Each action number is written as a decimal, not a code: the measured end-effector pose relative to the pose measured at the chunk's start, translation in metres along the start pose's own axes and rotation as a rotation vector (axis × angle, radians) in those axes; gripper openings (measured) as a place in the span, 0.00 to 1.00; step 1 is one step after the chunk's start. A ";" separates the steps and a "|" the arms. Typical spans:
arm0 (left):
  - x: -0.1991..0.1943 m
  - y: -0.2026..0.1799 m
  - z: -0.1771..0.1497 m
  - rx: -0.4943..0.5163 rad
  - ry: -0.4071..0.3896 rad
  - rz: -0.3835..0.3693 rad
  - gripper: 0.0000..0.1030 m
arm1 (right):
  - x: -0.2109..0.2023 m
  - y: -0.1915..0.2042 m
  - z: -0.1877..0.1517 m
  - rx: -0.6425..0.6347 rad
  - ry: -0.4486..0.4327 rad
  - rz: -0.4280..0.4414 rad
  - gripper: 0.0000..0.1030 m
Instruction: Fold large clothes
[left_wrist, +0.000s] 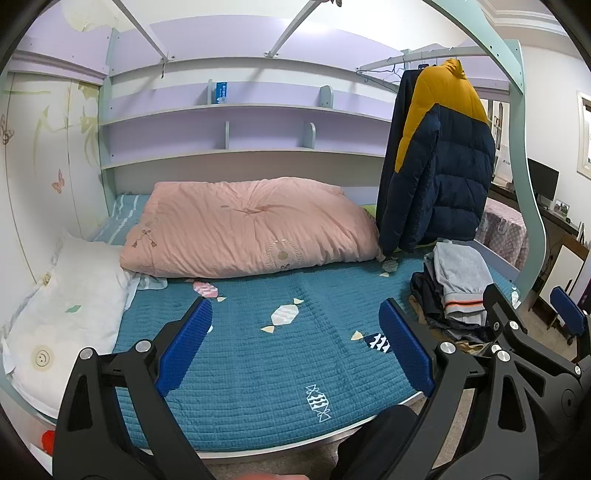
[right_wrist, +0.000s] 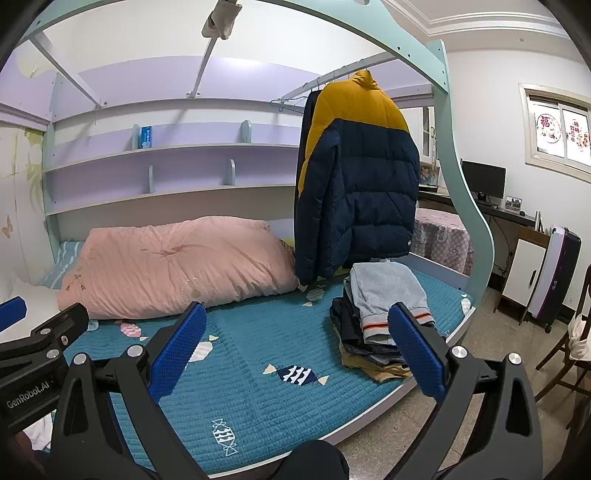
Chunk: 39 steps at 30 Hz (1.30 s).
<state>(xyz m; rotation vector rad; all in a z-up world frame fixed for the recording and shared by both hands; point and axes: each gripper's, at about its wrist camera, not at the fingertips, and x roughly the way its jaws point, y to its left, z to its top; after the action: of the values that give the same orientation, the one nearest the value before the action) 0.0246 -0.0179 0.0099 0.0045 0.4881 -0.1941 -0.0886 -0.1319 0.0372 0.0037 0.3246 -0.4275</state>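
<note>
- So, the left gripper (left_wrist: 295, 343) is held wide apart with nothing between its blue pads, hovering over the near edge of the bed.
- Same deal with the right gripper (right_wrist: 297, 349): spread wide, nothing gripped, parked just beside the left one and aimed a bit more toward the foot end.
- Under both, a teal quilted bedspread (left_wrist: 258, 369) with candy prints is seen, and the middle stretch of it is bare, so a folding spot is basically ready.
- Off to the right, near the bed's edge, a stack of clothes (right_wrist: 380, 317) is piled up, with a grey sweatshirt (right_wrist: 388, 291) on top showing a striped cuff; it looks already folded, though that's only a guess.
- The big item left to do is probably the puffer jacket (right_wrist: 358, 184), navy with a mustard top, hung from a rail (right_wrist: 321, 79) above the far right of the bed.
- Its long axis runs straight up and down, collar at the top, hem just above the bedspread, one sleeve dangling on its left; whether the front or the back is facing out can't be told for sure.
- Progress-wise, if that stack counts as done, the jacket is untouched: it hasn't been taken down, laid flat or folded.
- Further back, a pink duvet (left_wrist: 243, 229) is bunched against the shelves, with a white pillow (left_wrist: 70, 295) on the left.
</note>
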 end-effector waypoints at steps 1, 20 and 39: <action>0.000 0.000 0.000 -0.001 0.000 0.000 0.90 | 0.000 0.000 0.000 0.000 0.001 0.000 0.93; 0.000 0.000 0.000 0.001 -0.003 0.001 0.90 | 0.001 -0.003 -0.001 0.004 0.004 0.005 0.93; 0.001 0.000 -0.009 0.010 0.013 -0.001 0.90 | 0.001 -0.005 -0.004 0.010 0.018 0.005 0.93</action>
<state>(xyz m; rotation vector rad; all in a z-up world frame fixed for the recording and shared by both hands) 0.0216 -0.0179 0.0016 0.0156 0.5006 -0.1974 -0.0911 -0.1362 0.0334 0.0179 0.3404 -0.4245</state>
